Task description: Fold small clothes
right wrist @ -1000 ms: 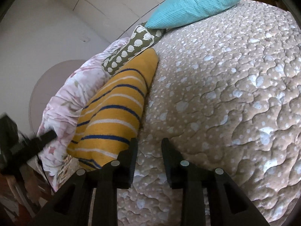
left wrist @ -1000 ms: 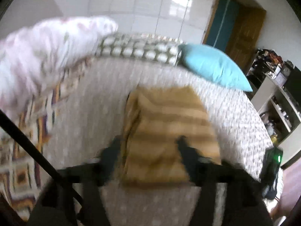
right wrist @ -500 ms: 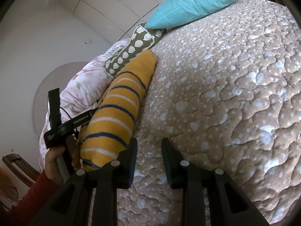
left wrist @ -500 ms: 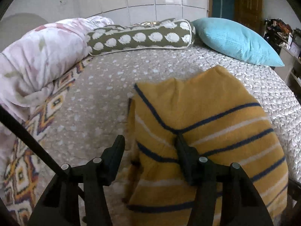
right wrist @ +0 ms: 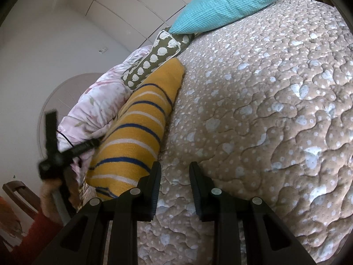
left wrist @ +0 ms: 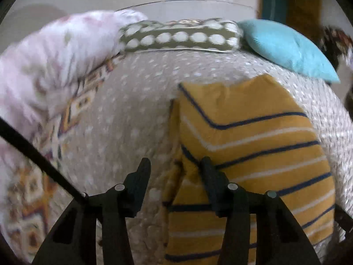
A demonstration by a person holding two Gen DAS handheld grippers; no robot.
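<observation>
Your left gripper (left wrist: 174, 165), fingers spread and empty, straddles the mustard-yellow striped knit garment's (left wrist: 253, 154) left edge; your right gripper (right wrist: 175, 170) waits parted beside it.

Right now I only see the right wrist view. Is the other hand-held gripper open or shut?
Observer: Open. The left hand-held gripper has its fingers spread apart.
Operator: What is it over?
Observer: Its right finger shows over the sweater's left edge, and the other one over the quilt.
Operator: What's past the quilt on that side?
Observer: A diamond-patterned blanket, running under the pink duvet.
</observation>
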